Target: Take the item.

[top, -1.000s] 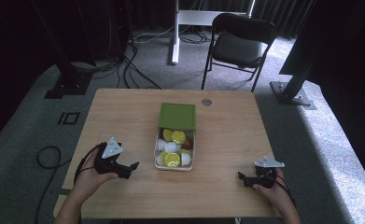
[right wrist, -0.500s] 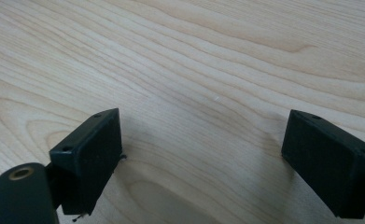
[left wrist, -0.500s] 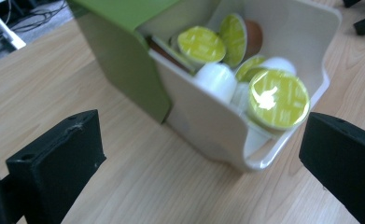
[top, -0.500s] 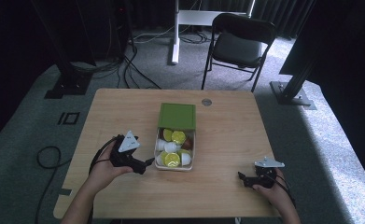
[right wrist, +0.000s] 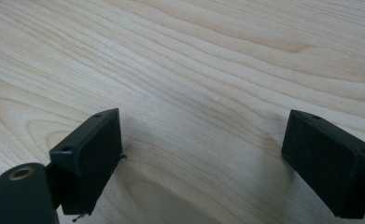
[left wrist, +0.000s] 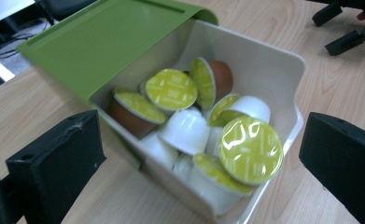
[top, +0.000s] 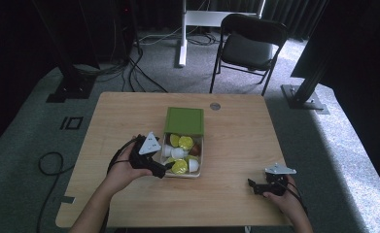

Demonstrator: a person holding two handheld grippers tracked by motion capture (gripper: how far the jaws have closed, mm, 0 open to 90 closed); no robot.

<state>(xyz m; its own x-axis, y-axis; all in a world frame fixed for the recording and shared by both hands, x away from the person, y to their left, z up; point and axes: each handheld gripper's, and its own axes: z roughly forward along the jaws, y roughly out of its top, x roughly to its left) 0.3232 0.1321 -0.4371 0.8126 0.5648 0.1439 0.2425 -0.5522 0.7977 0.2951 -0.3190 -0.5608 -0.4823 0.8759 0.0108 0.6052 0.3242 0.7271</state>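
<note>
Coffee capsules [left wrist: 250, 148] fill the open white box [top: 198, 171] at the middle of the table [top: 110, 121], its green lid [top: 184, 120] slid back toward the far side. The left gripper [top: 164, 168] has its jaws spread wide, one on either side of the pile in the left gripper view, with nothing between them yet (the nearest capsule, yellow-green foil facing up, sits just ahead). A second ago this gripper was well to the left of the box; it has since come right up to the box's near left edge, so I judge a pick from the pile is about to start. The right gripper [top: 256, 186] has not moved: it rests near the table's front right corner, jaws apart over bare wood. The foil tops carry faint printing, too blurred to read. Capsule bodies are white or brown.
</note>
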